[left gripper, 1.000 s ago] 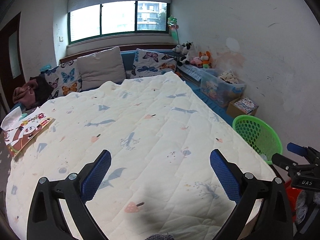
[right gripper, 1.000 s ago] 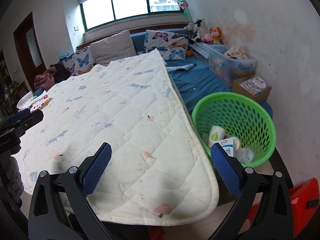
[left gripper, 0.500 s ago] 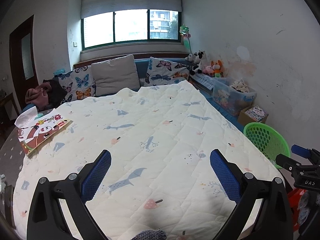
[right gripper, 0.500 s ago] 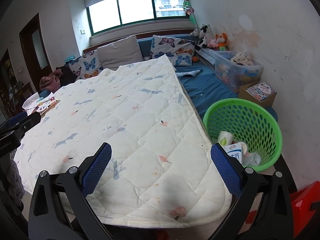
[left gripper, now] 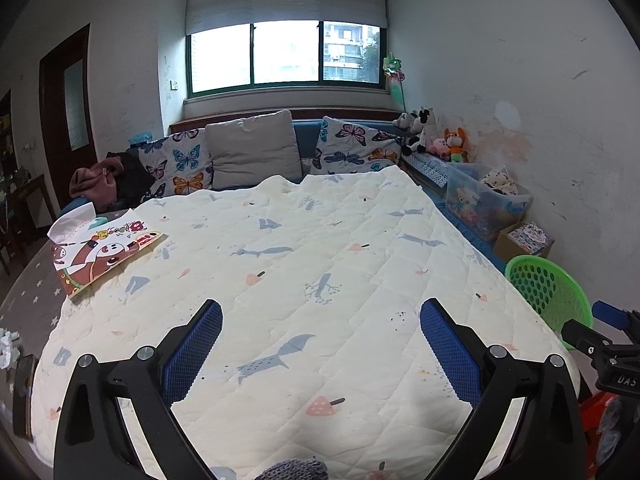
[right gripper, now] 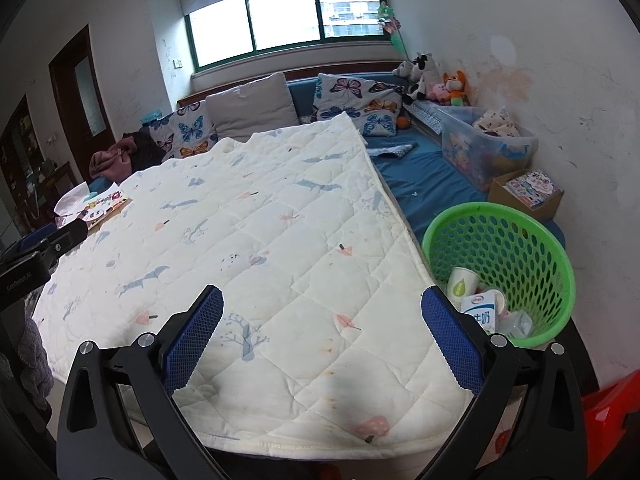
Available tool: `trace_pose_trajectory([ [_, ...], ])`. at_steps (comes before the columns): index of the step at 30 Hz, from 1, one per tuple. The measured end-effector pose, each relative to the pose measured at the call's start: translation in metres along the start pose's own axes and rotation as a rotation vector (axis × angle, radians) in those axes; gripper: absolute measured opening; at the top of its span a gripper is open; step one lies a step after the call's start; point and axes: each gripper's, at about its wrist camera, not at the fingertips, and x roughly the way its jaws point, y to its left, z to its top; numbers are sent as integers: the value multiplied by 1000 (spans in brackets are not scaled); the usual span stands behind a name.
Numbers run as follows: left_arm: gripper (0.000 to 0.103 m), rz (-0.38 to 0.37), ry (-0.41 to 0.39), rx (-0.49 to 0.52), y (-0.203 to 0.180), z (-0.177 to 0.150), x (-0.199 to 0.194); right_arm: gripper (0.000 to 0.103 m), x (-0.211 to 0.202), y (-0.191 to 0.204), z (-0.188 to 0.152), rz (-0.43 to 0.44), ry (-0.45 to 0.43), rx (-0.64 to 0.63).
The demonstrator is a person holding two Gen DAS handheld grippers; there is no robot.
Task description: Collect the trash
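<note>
Both the left gripper (left gripper: 320,340) and right gripper (right gripper: 322,338) are spread, empty. Round green perforated plastic basket (right gripper: 532,232), holding paper cups and a milk carton (right gripper: 478,312), lies at 2 o'clock from the nearer right gripper, beside the cream quilted mattress (right gripper: 260,240).

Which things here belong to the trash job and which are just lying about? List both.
Job: green basket holding a paper cup, milk carton and clear wrapper; both open grippers, left, right.

Lying about: picture book, pillows, plush toys, storage bin.
</note>
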Motion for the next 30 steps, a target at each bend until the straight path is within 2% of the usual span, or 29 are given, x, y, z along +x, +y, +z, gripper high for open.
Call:
trace_pose_trajectory([
  [30, 96, 29, 4, -31, 11, -1, 0, 99, 8, 12, 4, 38, 3, -22],
])
